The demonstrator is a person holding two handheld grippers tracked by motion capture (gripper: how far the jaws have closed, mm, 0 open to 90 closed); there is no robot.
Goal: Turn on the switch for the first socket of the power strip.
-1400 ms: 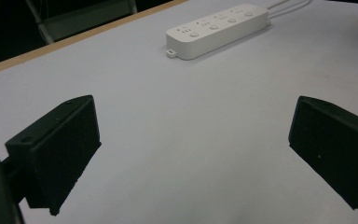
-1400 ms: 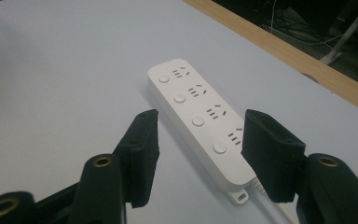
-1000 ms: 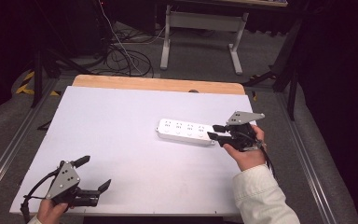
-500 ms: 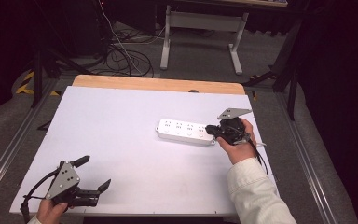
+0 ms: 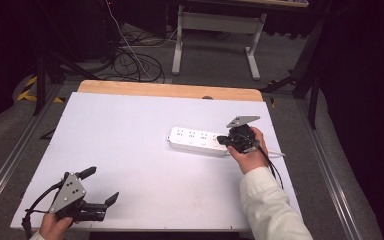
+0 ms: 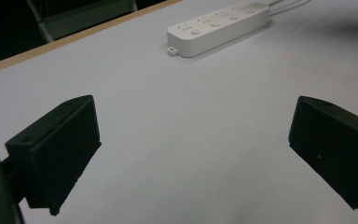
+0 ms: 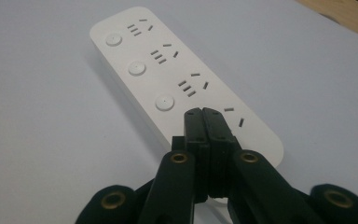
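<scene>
High view, starting at the near edge: the left tool (image 5: 87,192) lies low over the white worktop (image 5: 130,150) at its near left corner, held in the person's left hand (image 5: 55,226), its two black jaws spread wide with nothing between them. Its grey three-cornered plate faces up and its cable loops off to the left. In the left gripper view the same two jaws stand far apart over bare worktop, and the white power strip (image 6: 219,27) lies well beyond them, toward the far side.

Farther in and to the right, the person's right hand (image 5: 247,155) (in a pale sleeve) brings the right tool (image 5: 222,140) to the right end of the power strip (image 5: 200,141). The strip lies flat on the worktop, right of centre, its long side running roughly left to right, with a thin cable leaving its right end. The jaws of the right tool have just been closing and now meet, with nothing caught between them.

The right gripper view shows this close up: the joined tips of the right tool (image 7: 204,114) sit over the nearest end of the power strip (image 7: 135,51), beside the nearest round button (image 7: 163,102); whether they touch the strip's surface cannot be told. Two more buttons and their socket slots run away along the strip.

Beyond the worktop's wooden far edge, cables (image 5: 140,62) lie on the grey floor.
</scene>
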